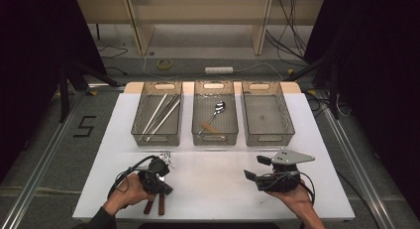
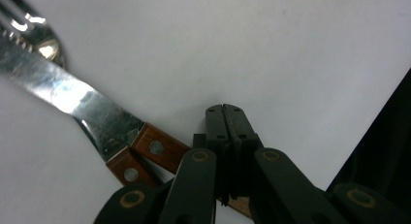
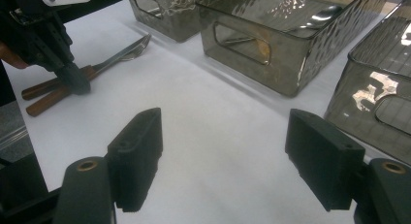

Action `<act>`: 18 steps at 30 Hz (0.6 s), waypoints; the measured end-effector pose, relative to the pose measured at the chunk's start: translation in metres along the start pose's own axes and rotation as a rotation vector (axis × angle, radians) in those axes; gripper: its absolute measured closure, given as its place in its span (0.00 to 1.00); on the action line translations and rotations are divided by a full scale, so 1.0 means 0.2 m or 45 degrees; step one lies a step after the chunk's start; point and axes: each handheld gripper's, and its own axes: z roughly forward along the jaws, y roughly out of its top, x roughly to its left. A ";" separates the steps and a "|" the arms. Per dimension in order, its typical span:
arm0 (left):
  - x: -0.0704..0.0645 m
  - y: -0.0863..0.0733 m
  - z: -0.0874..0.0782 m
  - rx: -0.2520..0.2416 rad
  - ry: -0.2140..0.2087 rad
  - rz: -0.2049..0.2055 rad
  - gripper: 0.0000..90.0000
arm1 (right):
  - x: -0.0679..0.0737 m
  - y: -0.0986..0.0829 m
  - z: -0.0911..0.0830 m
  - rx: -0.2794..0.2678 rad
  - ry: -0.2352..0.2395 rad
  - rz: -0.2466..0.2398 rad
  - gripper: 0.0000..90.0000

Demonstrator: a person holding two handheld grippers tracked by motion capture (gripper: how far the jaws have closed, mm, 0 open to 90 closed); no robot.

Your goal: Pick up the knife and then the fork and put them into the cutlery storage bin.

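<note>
Two black jaws of the left gripper (image 2: 227,118) are pressing together, tips down on the white table (image 1: 213,179) just beside the wooden handles of a knife (image 2: 92,110) and fork (image 2: 29,27). Both pieces are lying side by side, long axes running from the near edge toward the trays (image 1: 157,114). Well apart, the right gripper (image 3: 223,151) is hovering with jaws wide, so the left is nearer.

Grey floor (image 1: 44,140) with cables, wooden furniture (image 1: 198,21) behind, perhaps black curtains (image 1: 376,65) at both sides.
</note>
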 end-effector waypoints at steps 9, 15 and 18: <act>0.05 -0.06 -0.04 0.050 0.044 -0.036 0.99 | 0.00 0.00 0.00 0.004 -0.002 -0.006 0.34; 0.07 -0.09 -0.06 0.053 0.076 -0.061 0.99 | 0.00 0.00 0.00 0.008 -0.002 -0.008 0.34; 0.07 -0.10 -0.06 0.056 0.093 -0.061 0.99 | 0.00 0.00 0.00 0.009 -0.001 -0.009 0.34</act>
